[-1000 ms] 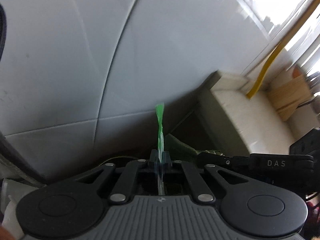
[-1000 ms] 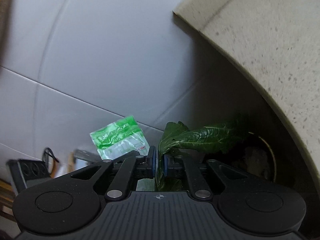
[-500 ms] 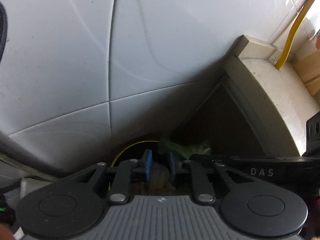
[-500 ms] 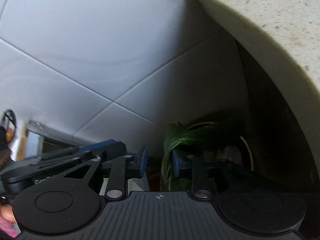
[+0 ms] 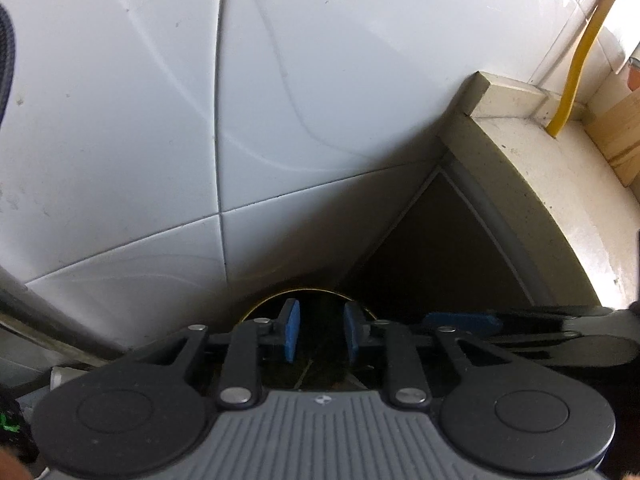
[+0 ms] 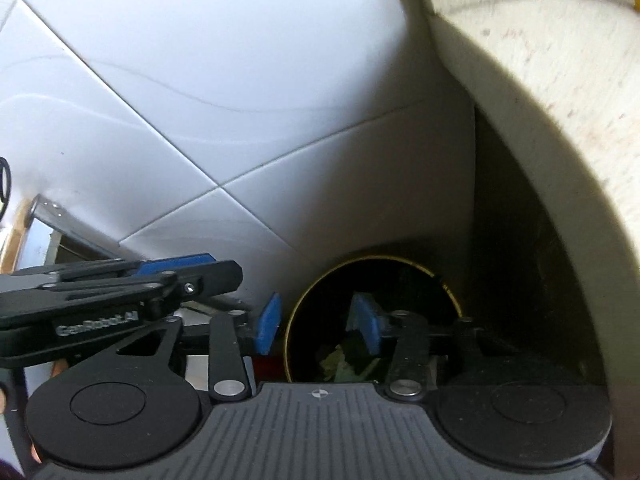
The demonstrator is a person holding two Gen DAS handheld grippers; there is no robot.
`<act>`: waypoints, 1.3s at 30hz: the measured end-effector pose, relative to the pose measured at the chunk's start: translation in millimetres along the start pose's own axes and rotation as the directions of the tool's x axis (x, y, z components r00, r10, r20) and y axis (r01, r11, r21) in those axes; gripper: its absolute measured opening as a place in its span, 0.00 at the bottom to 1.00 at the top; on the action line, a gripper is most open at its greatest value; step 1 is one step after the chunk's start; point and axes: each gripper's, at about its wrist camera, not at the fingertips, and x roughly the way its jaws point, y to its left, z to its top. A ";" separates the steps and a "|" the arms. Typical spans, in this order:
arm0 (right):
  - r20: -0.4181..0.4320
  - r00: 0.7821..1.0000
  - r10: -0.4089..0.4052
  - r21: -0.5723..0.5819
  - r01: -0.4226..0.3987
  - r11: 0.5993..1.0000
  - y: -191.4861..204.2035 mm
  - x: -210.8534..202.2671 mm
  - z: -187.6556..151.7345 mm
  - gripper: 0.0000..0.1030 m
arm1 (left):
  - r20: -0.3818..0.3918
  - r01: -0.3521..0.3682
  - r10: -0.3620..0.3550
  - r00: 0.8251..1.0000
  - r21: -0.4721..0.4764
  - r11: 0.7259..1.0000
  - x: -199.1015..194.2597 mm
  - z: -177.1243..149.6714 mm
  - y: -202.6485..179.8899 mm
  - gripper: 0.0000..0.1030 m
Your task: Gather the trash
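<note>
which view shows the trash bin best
The right wrist view. There the bin shows most of its round gold rim and green scraps inside, between the open right tongs. The left wrist view shows only a thin arc of the rim and a dark inside behind the open left tongs.

The white tiled floor (image 6: 224, 92), crossed by thin grout lines, carries a dark round bin (image 6: 450, 292) with a yellowish rim, standing close beside the speckled pale stone counter (image 6: 560, 92), with greenish scraps (image 6: 340, 364) inside.
</note>
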 end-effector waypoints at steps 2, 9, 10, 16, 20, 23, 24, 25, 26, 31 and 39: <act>0.016 1.000 -0.007 0.014 0.007 1.000 -7.4 -6.8 -1.1 0.52 | 0.005 -0.006 0.006 1.000 0.005 1.000 -1.4 -0.6 -0.5 0.22; 0.041 0.998 -0.047 0.022 0.047 0.999 -10.9 -29.7 -13.4 0.60 | 0.028 -0.034 0.032 0.999 0.054 0.998 -5.9 -1.7 -6.9 0.28; 0.046 0.997 -0.055 0.022 0.054 0.998 -9.9 -33.4 -15.4 0.61 | 0.027 -0.033 0.032 0.999 0.057 0.998 -7.4 -2.4 -7.6 0.29; 0.121 0.987 -0.105 0.020 0.103 0.994 -2.5 -76.0 -30.3 0.71 | 0.096 -0.051 0.043 0.994 0.083 0.995 -29.5 -11.4 -19.7 0.38; 0.178 0.975 -0.136 0.019 0.135 0.991 2.3 -107.1 -43.2 0.76 | 0.111 -0.020 0.008 0.994 0.100 0.995 -44.3 -20.4 -32.7 0.39; 0.214 0.966 -0.148 0.028 0.145 0.989 3.6 -126.6 -53.2 0.76 | 0.150 -0.030 0.013 0.989 0.111 0.993 -64.2 -27.7 -42.9 0.42; 0.225 0.962 -0.151 0.028 0.149 0.988 3.6 -133.4 -55.6 0.77 | 0.163 -0.032 0.013 0.987 0.114 0.993 -71.1 -31.1 -46.9 0.45; 0.237 0.959 -0.156 0.027 0.154 0.988 4.0 -139.1 -57.8 0.77 | 0.179 -0.038 0.017 0.984 0.118 0.992 -79.6 -35.1 -51.1 0.46; 0.249 0.955 -0.163 0.020 0.163 0.986 4.9 -144.6 -59.5 0.78 | 0.193 -0.048 0.024 0.981 0.120 0.992 -86.6 -38.2 -54.0 0.49; 0.300 0.936 -0.185 -0.036 0.205 0.978 7.7 -163.4 -64.9 0.81 | 0.257 -0.095 0.071 0.964 0.084 0.992 -112.4 -49.7 -64.3 0.59; 0.299 0.945 -0.133 -0.054 0.156 0.986 -15.3 -186.5 -93.3 0.81 | 0.259 -0.137 0.128 0.957 0.017 0.990 -130.1 -76.5 -87.2 0.67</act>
